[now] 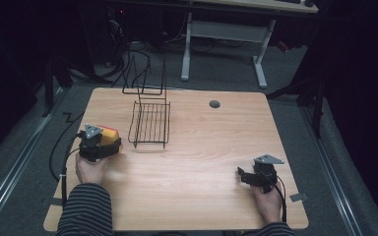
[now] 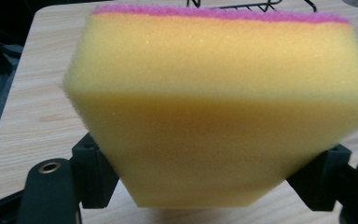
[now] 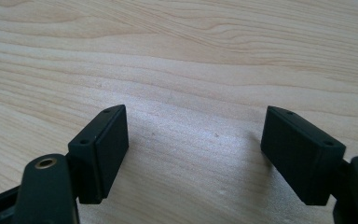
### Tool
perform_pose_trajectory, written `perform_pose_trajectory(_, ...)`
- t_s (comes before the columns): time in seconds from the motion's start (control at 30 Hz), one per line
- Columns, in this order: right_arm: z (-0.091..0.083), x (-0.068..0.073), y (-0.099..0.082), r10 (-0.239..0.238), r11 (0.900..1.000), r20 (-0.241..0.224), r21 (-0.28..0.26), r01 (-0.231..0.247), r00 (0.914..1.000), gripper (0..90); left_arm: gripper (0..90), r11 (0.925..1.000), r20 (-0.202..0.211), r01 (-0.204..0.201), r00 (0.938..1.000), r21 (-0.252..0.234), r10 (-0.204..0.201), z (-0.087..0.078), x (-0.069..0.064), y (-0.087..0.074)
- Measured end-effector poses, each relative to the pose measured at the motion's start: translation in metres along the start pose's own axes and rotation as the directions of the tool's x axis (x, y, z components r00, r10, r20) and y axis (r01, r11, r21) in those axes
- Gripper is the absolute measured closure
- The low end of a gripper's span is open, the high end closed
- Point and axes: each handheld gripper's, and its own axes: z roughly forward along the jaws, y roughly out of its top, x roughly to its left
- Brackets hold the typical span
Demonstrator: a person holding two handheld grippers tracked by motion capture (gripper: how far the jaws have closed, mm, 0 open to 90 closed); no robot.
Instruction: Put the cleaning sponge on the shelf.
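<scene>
Sponge: a thick yellow sponge (image 2: 219,116) with a thin pink scouring layer along its far edge, pinched between the 2 black jaws of the left gripper (image 2: 205,175); in the high view the sponge (image 1: 109,133) pokes out just ahead of that gripper, toward the rack.
Sponge height: in the left gripper view its lower corner hangs just over the wood with a faint shadow beneath; whether it touches the table cannot be told.
Left gripper: in the high view the left gripper (image 1: 109,146) sits near the table's left edge, held by the person's left hand (image 1: 92,168); its jaws press in on the sponge's 2 sides, which taper inward where the pads meet them.
Right gripper: the right gripper (image 3: 193,154) has its jaws spread wide with nothing between them, bare wood grain showing in the gap; in the high view it (image 1: 242,176) is low over the table's right front area, held by the right hand (image 1: 267,199).
Separation: the 2 grippers are well apart, 1 at each side of the table.
Wire rack: a black wire rack (image 1: 150,123) stands on the table just beside the sponge, between it and the table's middle, with tall wire loops rising at its far end.
Table: a light wooden table (image 1: 202,147) with a small grey round cap (image 1: 214,104) near its far edge.
Sleeve: a striped sleeve (image 1: 84,209) covers the left forearm.
</scene>
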Motion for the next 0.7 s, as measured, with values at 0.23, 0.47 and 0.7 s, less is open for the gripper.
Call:
perform_pose_trajectory(0.23, 0.0, 0.0, 0.0, 0.0, 1.0, 0.0, 0.0, 0.0, 1.0, 23.4, 23.8, 0.9998, 0.03, -0.012, 0.9995, -0.014, 0.012, -0.009, -0.005, 0.001)
perform_pose_trajectory(0.47, 0.0, 0.0, 0.0, 0.0, 1.0, 0.0, 0.0, 0.0, 1.0, 23.4, 23.9, 0.9993, 0.074, -0.016, 0.9971, -0.033, 0.018, -0.018, -0.012, 0.003)
perform_pose_trajectory(0.7, 0.0, 0.0, 0.0, 0.0, 1.0, 0.0, 0.0, 0.0, 1.0, 23.4, 23.9, 0.9982, 0.12, -0.043, 0.9916, -0.041, 0.048, -0.026, -0.023, 0.014)
